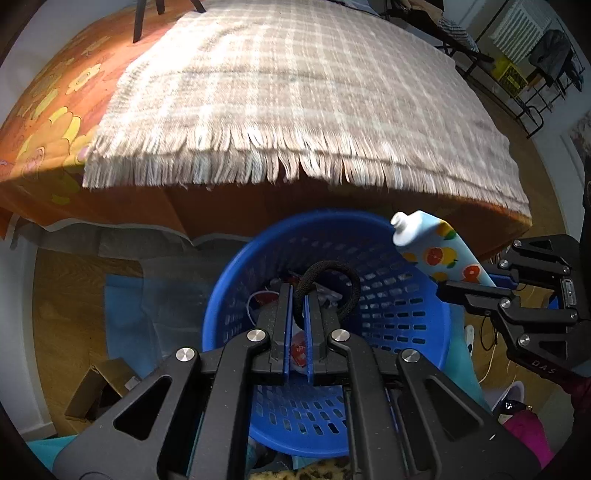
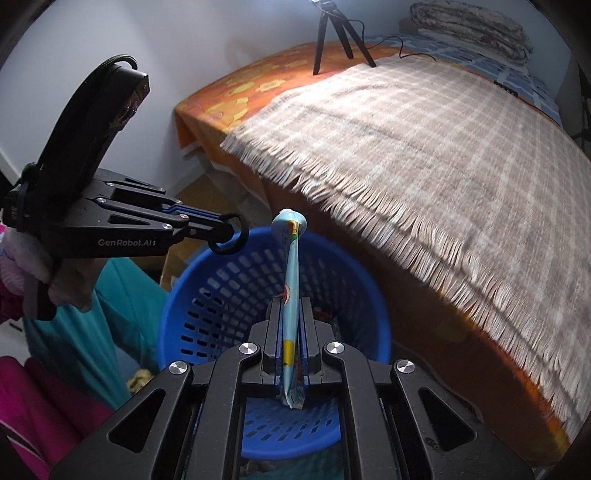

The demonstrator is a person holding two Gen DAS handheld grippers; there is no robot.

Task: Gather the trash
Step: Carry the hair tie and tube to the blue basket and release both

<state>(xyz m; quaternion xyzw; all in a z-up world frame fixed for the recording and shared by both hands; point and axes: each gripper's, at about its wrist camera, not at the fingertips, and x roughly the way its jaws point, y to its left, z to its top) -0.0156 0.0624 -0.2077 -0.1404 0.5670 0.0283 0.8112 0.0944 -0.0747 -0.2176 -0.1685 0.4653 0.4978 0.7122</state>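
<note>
Both tongs above blue basket (image 1: 406, 314): left tongs (image 1: 298, 295) clamped on hair tie (image 1: 332, 284), right tongs (image 2: 291, 310) on tube (image 2: 290, 266).

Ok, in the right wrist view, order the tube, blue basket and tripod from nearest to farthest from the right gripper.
1. Tube: clamped in the right gripper.
2. Blue basket: just below and beyond the fingertips.
3. Tripod: far back on the bed.

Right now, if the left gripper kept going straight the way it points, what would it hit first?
Probably the trash lying inside the blue basket; the left gripper, shut on a black hair tie, points down into its open mouth. Depth is unclear.
</note>
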